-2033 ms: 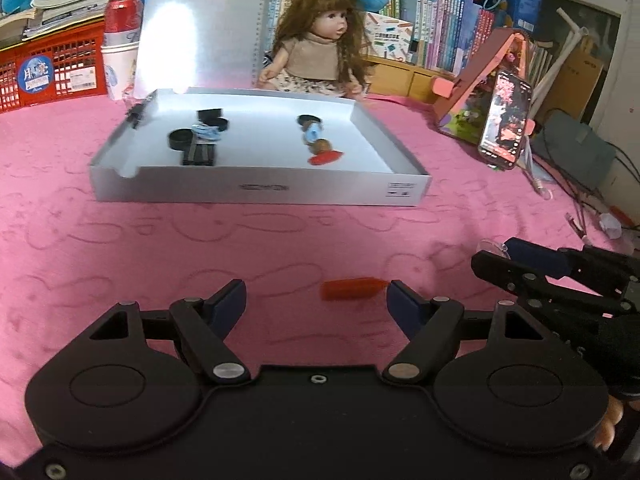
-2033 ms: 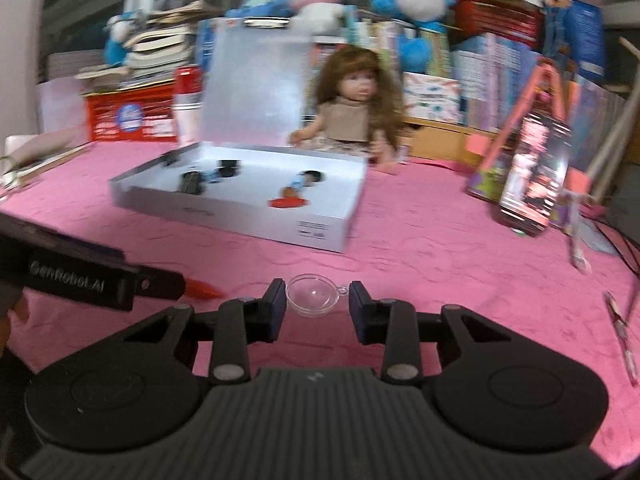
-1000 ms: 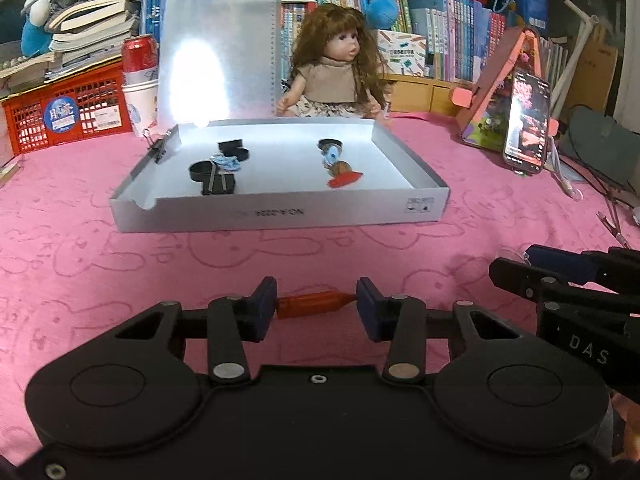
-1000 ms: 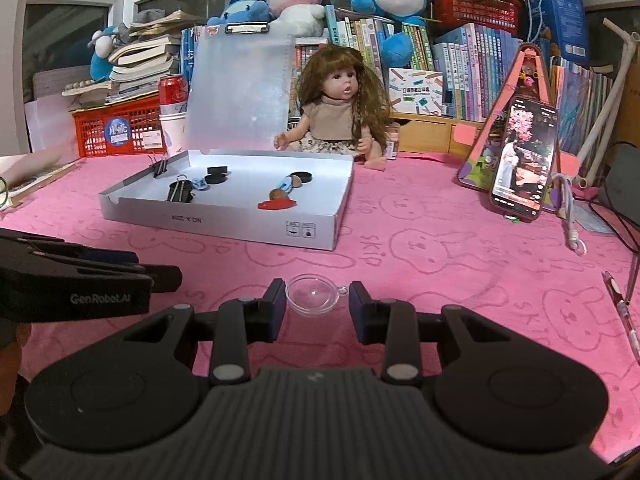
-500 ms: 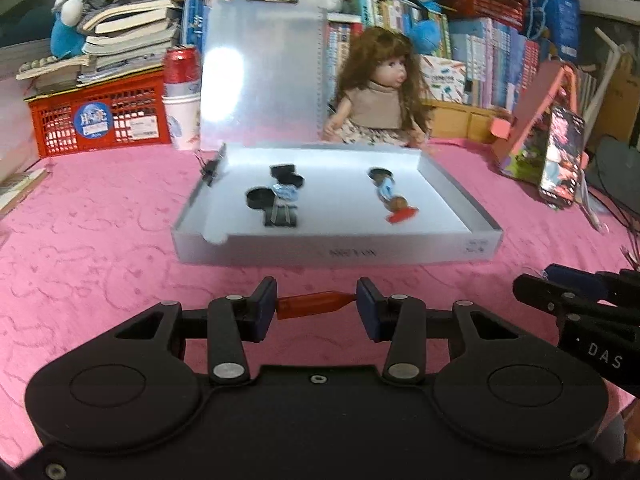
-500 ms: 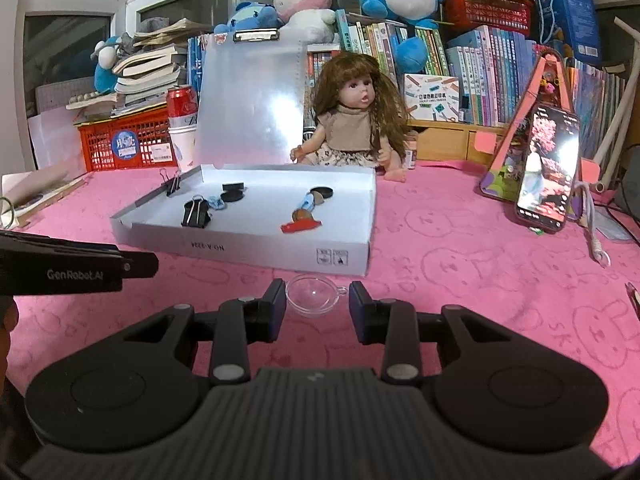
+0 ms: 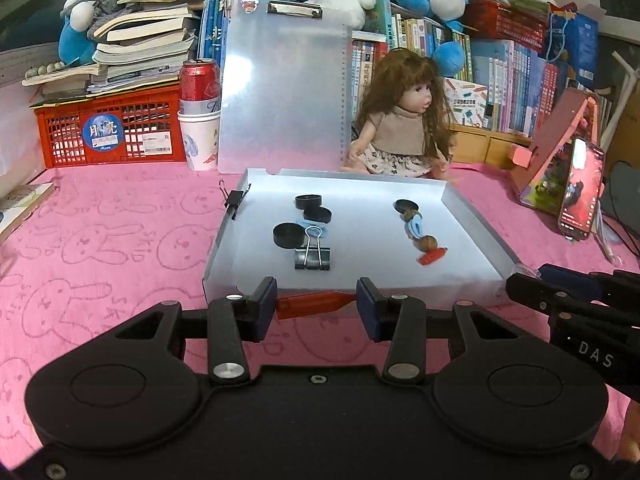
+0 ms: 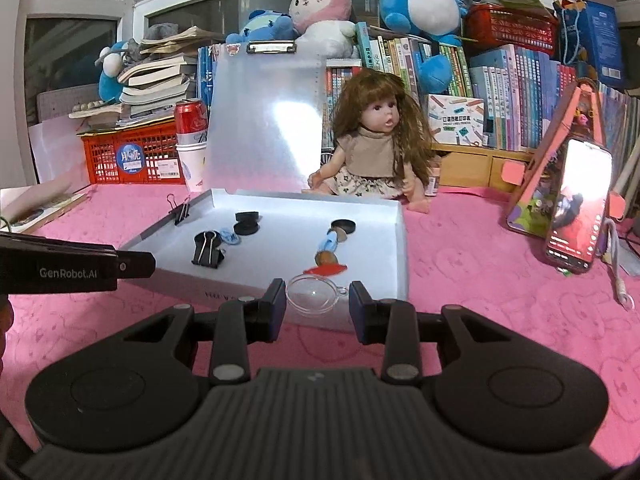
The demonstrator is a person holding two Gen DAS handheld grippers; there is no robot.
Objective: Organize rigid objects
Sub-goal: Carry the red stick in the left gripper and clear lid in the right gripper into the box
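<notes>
Tray (image 8: 401, 248) beside "GenRobot.AI" left gripper (image 8: 132, 266)

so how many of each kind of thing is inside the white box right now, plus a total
black round caps: 4
black binder clips: 2, one clipped on the left wall
blue pieces: 2
brown nut-like piece: 1
red piece: 1
total in the white box: 10

A fuzzy pink cloth (image 7: 100, 248) lies under the matt white card tray (image 7: 476, 220), a clear glossy plastic dome (image 8: 312, 294), matt black plastic grippers and a shiny wire-handled clip (image 7: 313, 254).
</notes>
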